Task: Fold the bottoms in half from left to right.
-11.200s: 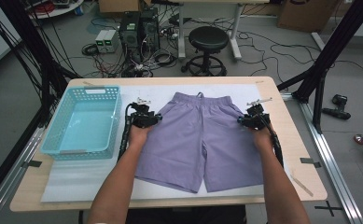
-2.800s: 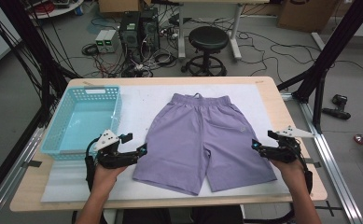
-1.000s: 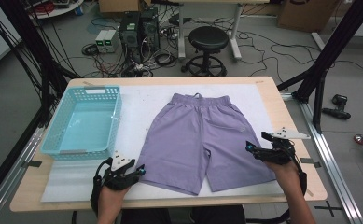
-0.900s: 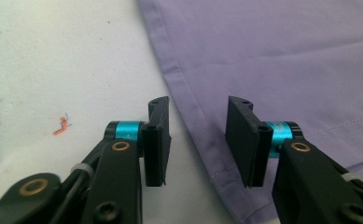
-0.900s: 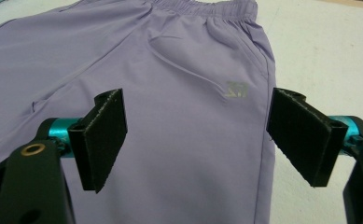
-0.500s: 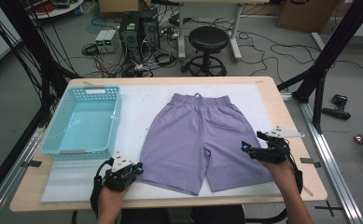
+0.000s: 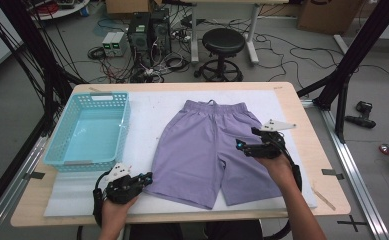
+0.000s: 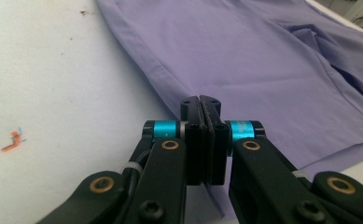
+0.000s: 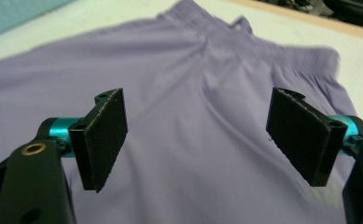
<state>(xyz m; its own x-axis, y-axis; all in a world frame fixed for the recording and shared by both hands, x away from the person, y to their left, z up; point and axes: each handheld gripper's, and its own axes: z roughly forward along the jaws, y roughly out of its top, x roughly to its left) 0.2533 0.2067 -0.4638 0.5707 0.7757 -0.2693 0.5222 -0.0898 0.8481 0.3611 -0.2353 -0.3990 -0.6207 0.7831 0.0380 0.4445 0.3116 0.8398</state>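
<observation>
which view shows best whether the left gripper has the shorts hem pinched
The left gripper view: the left gripper has its jaws together on the side hem of the shorts, fabric running between the pads. The high view shows it at the shorts' lower left corner, too small to judge. The right gripper view shows shorts fabric.

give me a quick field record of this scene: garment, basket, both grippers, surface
garment: purple shorts lying flat, waistband at the far side
basket: light blue basket, left of the shorts, apart from them
left gripper: jaws just closed, shut on the near left hem corner
right gripper: jaws wide open above the right leg, nothing between them
surface: white mat on a wooden table
</observation>
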